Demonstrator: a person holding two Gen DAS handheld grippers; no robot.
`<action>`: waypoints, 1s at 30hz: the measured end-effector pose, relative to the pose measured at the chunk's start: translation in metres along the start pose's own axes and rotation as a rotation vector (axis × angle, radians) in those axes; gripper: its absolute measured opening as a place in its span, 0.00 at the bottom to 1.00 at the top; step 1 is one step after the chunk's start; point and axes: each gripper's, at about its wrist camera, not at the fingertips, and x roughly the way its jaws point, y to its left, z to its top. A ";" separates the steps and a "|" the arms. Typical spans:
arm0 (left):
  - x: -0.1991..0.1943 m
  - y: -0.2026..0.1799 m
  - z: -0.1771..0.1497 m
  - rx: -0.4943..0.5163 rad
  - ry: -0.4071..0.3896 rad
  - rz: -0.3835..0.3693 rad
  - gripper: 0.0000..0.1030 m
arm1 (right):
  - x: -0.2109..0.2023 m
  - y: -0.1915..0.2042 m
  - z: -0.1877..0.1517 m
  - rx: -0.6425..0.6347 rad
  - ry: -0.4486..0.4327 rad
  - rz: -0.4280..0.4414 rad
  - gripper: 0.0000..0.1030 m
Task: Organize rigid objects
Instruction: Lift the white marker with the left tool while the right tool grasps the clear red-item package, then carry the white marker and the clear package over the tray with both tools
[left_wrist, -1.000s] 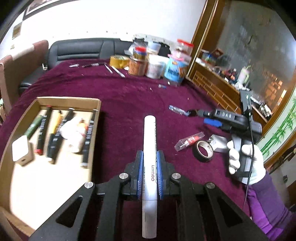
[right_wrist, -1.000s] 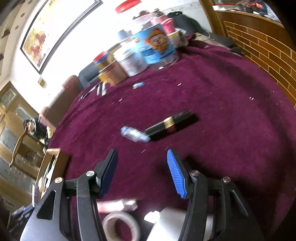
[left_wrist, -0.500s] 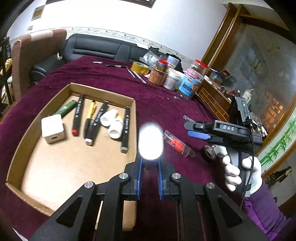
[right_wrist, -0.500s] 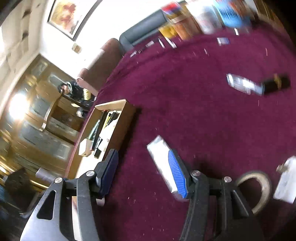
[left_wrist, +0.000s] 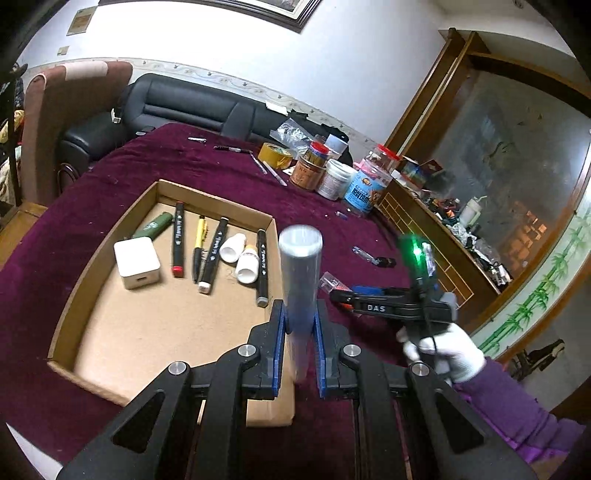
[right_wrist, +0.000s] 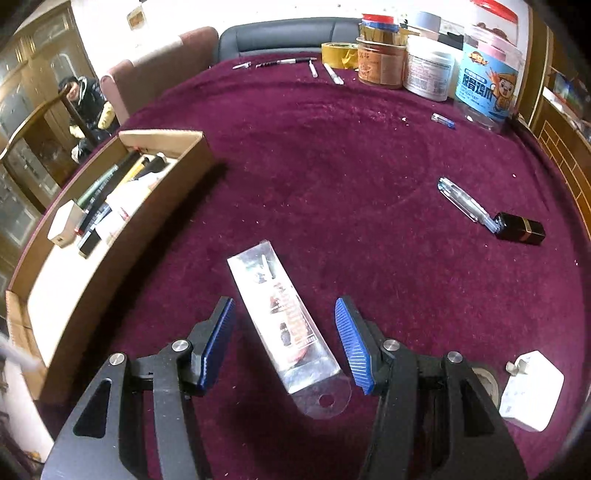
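Observation:
My left gripper (left_wrist: 299, 332) is shut on a white glue stick (left_wrist: 300, 273) and holds it raised, tip up, above the near right corner of the cardboard tray (left_wrist: 92, 266). The tray holds markers, a green lighter, a white charger and two small white bottles. My right gripper (right_wrist: 284, 332) is open, its jaws on either side of a clear plastic package (right_wrist: 284, 317) that lies flat on the maroon cloth. The right gripper also shows in the left wrist view (left_wrist: 391, 304), held by a white-gloved hand. The tray shows at the left of the right wrist view (right_wrist: 159, 195).
A clear pen (right_wrist: 463, 201) and a black lipstick (right_wrist: 521, 229) lie at the right. A white adapter (right_wrist: 532, 395) and a tape roll (right_wrist: 485, 380) sit near my right gripper. Jars (right_wrist: 428, 70) and yellow tape (right_wrist: 338, 53) stand at the table's far edge.
My left gripper has lifted the glue stick off the cloth and carried it left toward the tray. My right gripper has swung from the lipstick to over the clear package.

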 end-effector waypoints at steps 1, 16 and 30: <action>-0.005 0.003 0.001 0.003 0.004 0.004 0.11 | 0.001 0.002 0.000 -0.016 -0.009 -0.010 0.53; 0.019 0.052 0.013 0.083 0.191 0.178 0.11 | -0.059 0.004 -0.004 0.119 -0.112 0.239 0.25; 0.092 0.086 0.020 -0.013 0.338 0.189 0.11 | -0.029 0.128 0.015 0.020 0.015 0.426 0.25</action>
